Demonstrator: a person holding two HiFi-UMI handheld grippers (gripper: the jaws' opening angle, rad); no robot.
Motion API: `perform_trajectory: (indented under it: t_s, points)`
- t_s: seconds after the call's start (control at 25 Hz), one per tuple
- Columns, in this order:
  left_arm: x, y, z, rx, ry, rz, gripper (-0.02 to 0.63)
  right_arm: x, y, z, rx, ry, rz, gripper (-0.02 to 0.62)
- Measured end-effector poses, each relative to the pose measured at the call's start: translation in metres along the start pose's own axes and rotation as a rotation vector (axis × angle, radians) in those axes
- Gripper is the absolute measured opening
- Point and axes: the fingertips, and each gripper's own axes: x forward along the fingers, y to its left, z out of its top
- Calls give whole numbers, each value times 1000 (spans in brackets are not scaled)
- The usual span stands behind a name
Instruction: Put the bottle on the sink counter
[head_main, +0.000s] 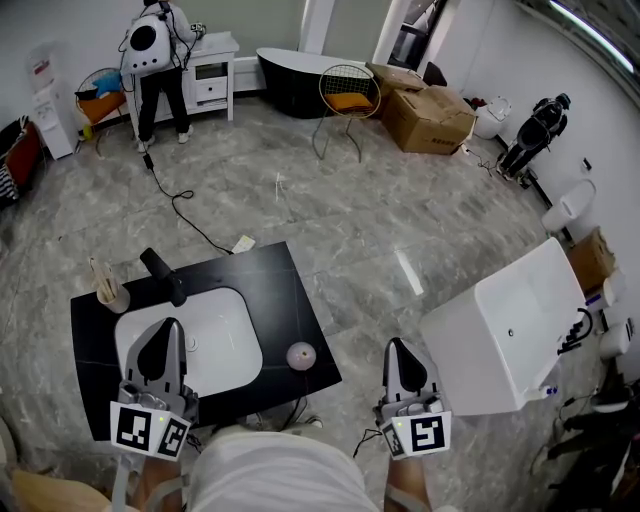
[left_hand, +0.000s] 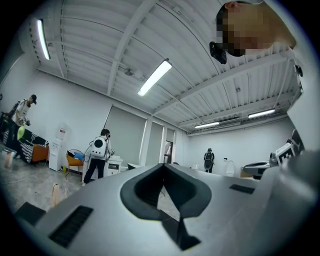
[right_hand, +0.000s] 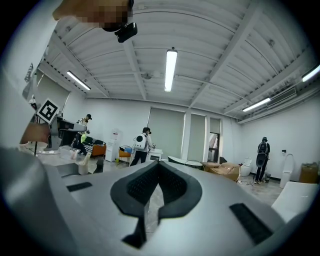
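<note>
1. Surface: a black sink counter (head_main: 290, 300) with a white basin (head_main: 225, 335) and a black faucet (head_main: 165, 277). It stands on a grey marble-patterned floor (head_main: 350, 200).
2. Task object: the bottle (head_main: 110, 292) stands upright on the counter's far left corner, just beside the faucet and apart from both tools. A small round disc (head_main: 301, 355) lies near the counter's right edge.
3. Tools: the left gripper (head_main: 168, 330) hangs over the basin, jaws together with nothing between them. The right gripper (head_main: 400, 350) hangs over the floor between the counter and a white rectangular fixture (head_main: 510, 330). Its jaws are likewise together and empty.
4. Room: at the far wall a person with a white backpack (head_main: 155, 45) stands at a white cabinet (head_main: 212, 70). To the right are a black bathtub (head_main: 290, 75), a wire chair (head_main: 350, 95) and cardboard boxes (head_main: 430, 118).
5. View differences: only the gripper views show the ribbed ceiling and its tube lights (right_hand: 170, 70). Only the head view shows the basin and the disc.
</note>
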Motion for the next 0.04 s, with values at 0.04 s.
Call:
perform_trajectory:
  t_s: [0.04]
  points:
    - [0, 0, -1, -1, 1, -2, 14, -1, 1, -1, 0, 1, -1, 11]
